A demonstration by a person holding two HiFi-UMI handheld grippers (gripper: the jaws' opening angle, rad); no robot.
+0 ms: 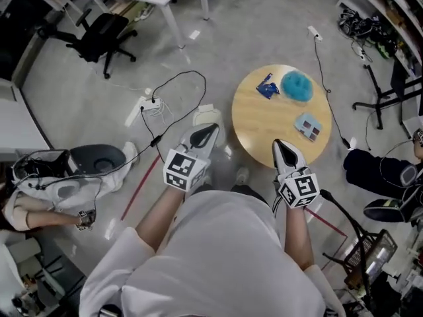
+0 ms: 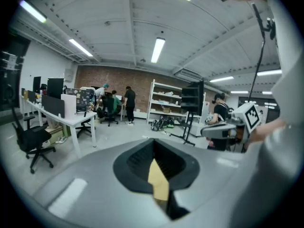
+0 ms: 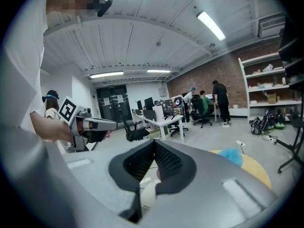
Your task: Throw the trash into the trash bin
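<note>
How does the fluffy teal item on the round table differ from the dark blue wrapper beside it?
The teal item is rounded, puffy and pale turquoise; the blue wrapper is flat, crumpled, angular and darker. The teal item is larger than the blue wrapper. Both lie side by side on the round table.

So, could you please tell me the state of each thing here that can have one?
Left gripper: shut.
Right gripper: shut.
Blue wrapper: crumpled, lying on the round table.
Power strip: on the floor, cables attached.
Black office chair: unoccupied, upright.
</note>
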